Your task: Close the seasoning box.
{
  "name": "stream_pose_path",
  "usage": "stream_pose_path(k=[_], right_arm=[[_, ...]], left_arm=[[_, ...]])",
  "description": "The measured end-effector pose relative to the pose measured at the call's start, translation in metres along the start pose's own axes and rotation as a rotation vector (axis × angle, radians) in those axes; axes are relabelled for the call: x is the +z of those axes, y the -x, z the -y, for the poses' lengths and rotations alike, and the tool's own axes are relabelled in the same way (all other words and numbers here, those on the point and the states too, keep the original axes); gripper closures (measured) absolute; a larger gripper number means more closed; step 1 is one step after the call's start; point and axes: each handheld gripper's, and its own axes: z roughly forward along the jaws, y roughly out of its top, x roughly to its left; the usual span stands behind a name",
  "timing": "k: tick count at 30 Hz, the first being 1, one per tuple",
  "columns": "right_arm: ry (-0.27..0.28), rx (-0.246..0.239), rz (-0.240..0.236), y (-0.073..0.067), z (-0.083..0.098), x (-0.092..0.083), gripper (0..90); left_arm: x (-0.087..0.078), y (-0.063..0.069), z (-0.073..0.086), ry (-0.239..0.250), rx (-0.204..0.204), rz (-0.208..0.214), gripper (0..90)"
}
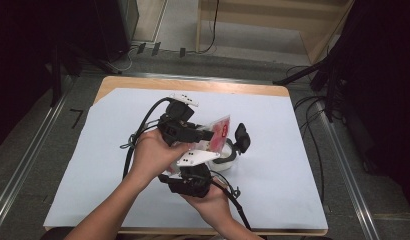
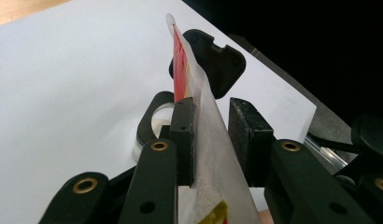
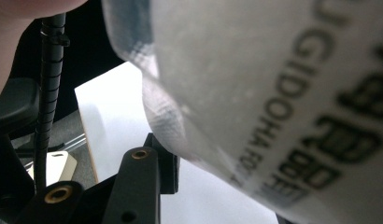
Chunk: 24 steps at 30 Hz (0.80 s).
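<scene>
A translucent white plastic sachet with red and yellow printing [image 1: 219, 131] stood on edge at the centre of the high view, held above a small round clear container ringed in black [image 1: 224, 161] on the pale blue table cover [image 1: 108, 165]. In the left gripper view the sachet [image 2: 203, 121] ran up between the two black jaws: the left-hand pad lay against its film, while a gap showed between the film and the right-hand pad, so the left gripper [image 1: 205, 135] had not clenched on it. The right gripper [image 1: 209, 176], lower in the high view, had the sachet's printed face [image 3: 292, 93] blurred and close across the upper right of its own view; one jaw showed at lower centre, and whether it gripped the film could not be told.

Judged from this, the job appeared to be in its early part. The sachet was up off the table and poised over the container [image 2: 154, 126], whose black hinged lid [image 1: 241, 136] stood open just right of centre, but no tear in the sachet showed. Securing both grips, opening the packet and emptying it into the container seemed still to come.
</scene>
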Motion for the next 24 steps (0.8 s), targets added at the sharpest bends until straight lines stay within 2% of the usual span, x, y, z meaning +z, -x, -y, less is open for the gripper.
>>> stream_pose_path(k=[5,18,24], right_arm=[[-0.003,-0.001,-0.002,-0.0007,0.0000,0.0005,63.1],[-0.004,-0.003,0.000,-0.0007,0.0000,0.0005,63.4],[-0.005,-0.015,0.011,-0.0006,-0.0009,0.0007,63.8]], left_arm=[[-0.0001,-0.0019,0.0004,0.005,-0.006,0.010,72.4],[-0.0005,-0.0028,0.0001,0.003,-0.003,0.002,72.6],[-0.0007,-0.0067,-0.0006,0.012,-0.016,0.011,72.7]])
